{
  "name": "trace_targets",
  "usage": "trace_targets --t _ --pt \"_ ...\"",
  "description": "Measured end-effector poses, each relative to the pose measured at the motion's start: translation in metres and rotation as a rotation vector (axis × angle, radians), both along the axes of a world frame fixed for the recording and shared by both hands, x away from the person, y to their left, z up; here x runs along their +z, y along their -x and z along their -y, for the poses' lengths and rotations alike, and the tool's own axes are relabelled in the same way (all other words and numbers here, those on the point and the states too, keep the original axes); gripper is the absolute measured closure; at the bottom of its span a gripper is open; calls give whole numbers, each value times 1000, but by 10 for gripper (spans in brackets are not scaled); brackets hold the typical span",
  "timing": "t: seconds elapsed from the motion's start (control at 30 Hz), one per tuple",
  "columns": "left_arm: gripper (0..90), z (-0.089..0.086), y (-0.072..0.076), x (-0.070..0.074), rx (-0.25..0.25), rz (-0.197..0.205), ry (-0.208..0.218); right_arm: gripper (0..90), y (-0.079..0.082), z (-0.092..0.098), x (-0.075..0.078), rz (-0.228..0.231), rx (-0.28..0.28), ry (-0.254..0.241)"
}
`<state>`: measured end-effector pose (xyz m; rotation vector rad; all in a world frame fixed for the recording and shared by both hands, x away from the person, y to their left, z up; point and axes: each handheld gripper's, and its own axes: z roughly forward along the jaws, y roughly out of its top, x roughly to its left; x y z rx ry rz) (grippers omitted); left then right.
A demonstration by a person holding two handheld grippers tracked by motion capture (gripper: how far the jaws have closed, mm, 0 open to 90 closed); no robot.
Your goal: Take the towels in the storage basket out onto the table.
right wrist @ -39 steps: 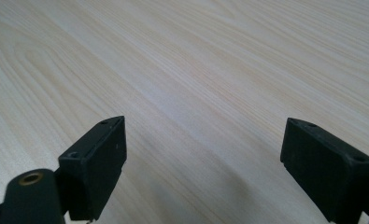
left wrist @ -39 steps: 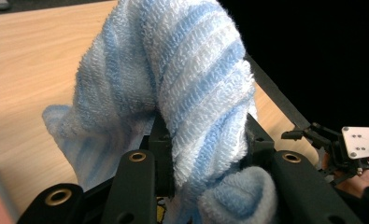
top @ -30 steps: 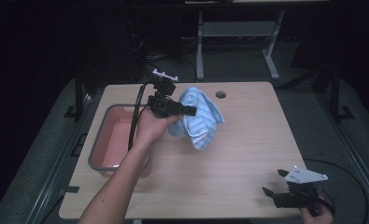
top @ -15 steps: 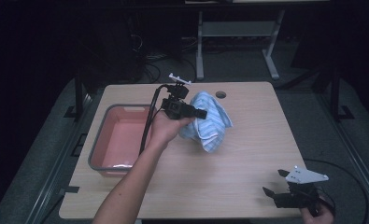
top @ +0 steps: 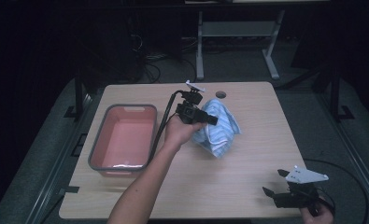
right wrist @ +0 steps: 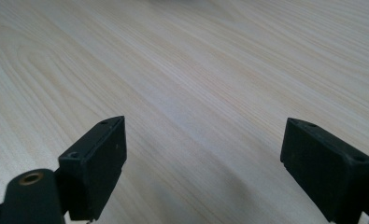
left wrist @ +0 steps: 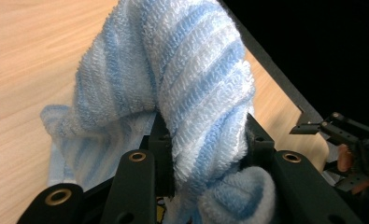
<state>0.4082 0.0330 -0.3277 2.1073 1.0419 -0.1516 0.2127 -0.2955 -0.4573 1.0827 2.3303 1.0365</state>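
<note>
Terry-striped blue towel [top: 219, 128] hangs clamped in the left claw [top: 210, 119] above the desk [top: 247, 182]; next, probably lowering it flat; right claw [top: 273, 196] gapes empty

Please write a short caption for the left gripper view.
Left gripper clamps a blue-and-white striped towel above the wooden table.

Each gripper is black: the left gripper [top: 212, 119] trails a black cable; the right gripper [top: 272, 198] carries a grey three-cornered plate. Jaw links show brass-coloured eyelets. Forearms are sleeveless.

The left gripper [top: 209, 117] has carried the towel [top: 219, 130] rightward and lower.
</note>
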Motion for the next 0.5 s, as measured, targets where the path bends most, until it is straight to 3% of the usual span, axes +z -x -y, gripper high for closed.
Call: trace_targets --t 0.17,0.33,0.5 --pt "642 11 -2 -9 -9 1 -17 138 2 4 0 7 -4 -6" --pt "642 19 -5 -22 -16 -16 -23 138 1 8 -1 6 -16 -20" --pt "639 27 -9 -36 -25 -39 -26 138 1 5 -1 7 -19 -5"
